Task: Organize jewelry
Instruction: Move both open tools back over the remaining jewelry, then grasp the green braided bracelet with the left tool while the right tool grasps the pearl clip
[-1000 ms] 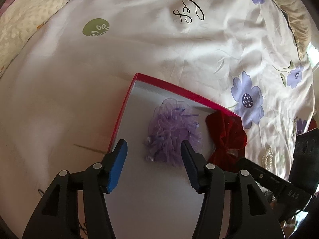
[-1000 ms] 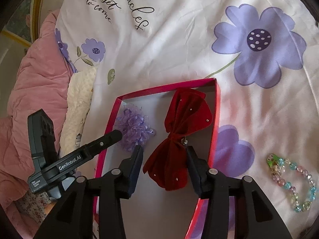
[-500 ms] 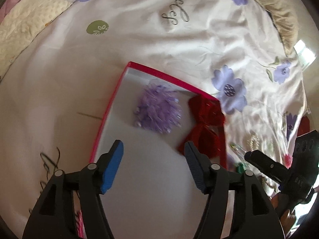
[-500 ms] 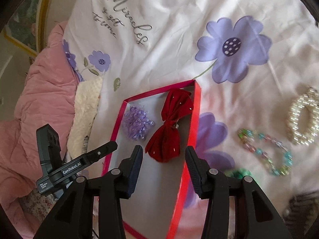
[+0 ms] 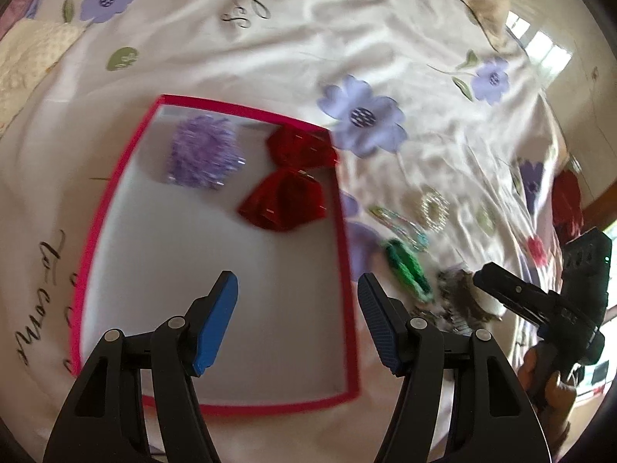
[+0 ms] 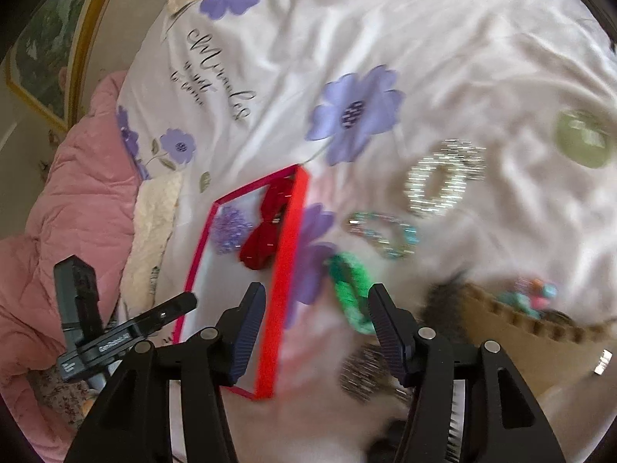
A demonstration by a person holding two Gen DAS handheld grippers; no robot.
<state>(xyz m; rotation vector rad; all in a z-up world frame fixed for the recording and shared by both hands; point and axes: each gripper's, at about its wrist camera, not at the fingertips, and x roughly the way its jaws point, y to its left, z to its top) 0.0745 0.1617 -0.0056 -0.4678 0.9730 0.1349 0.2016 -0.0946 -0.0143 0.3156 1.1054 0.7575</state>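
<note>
A shallow red-rimmed box (image 5: pixel 345 254) lies on a floral bedspread (image 5: pixel 270 69) covering the bed. Inside it, at the far end, a purple ruffled hair piece (image 5: pixel 202 152) sits to the left and a red velvet bow (image 5: pixel 287 189) just beside it on the right, against the right wall; the near part of the box floor is bare.

Right of the box, on the bedspread, lie a green scrunchie (image 6: pixel 351 289), a beaded bracelet of teal and pale beads (image 6: pixel 385 233) and, farther off, a pearl bracelet (image 6: pixel 437 185). A cardboard tray (image 6: pixel 513 332) at the near right holds more beads, blurred.

The left gripper (image 5: pixel 297 324) hangs over the box's near end, jaws released and empty. The right gripper (image 6: pixel 316 328) hangs above the box's right wall and the scrunchie, its jaws opening with nothing grasped.
</note>
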